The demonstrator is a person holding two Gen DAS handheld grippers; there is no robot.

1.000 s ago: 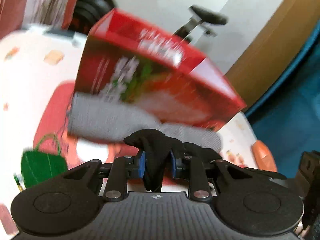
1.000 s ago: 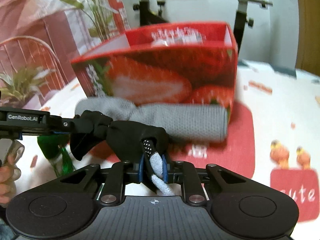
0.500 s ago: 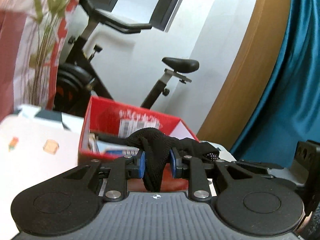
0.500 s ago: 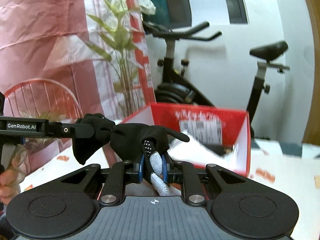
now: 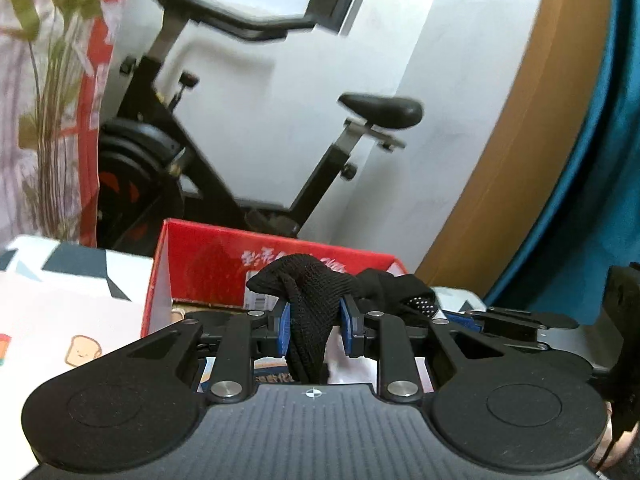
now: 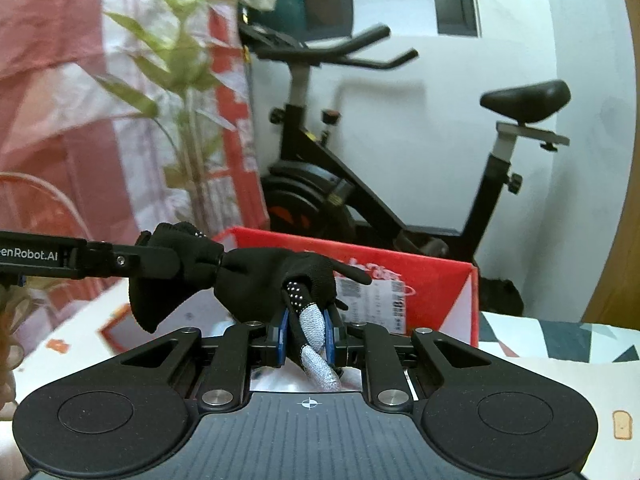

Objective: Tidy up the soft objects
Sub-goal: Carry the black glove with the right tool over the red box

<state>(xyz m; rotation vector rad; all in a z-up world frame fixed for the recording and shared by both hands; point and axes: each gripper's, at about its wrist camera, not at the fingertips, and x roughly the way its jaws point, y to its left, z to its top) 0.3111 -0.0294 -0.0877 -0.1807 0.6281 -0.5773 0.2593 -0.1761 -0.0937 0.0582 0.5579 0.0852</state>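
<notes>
Black knit fabric, a glove with dotted grip patches and a silver-grey woven fingertip, hangs stretched between the two claws above the open red cardboard box, which stands near the far edge of the table. The left gripper has its blue pads pinched on a bunched fold of the cuff end; the right gripper is squeezed on the grey-tipped finger. To do this step well, both hands should probably travel together, keeping the soft piece lightly taut so no loose end snags the stiff box rim, then lower it inside before either pinch lets go. Being limp mesh, the glove will likely slump and fold wherever it lands. Printed tablecloth covers the table; a steel-framed exercise bike stands behind.
</notes>
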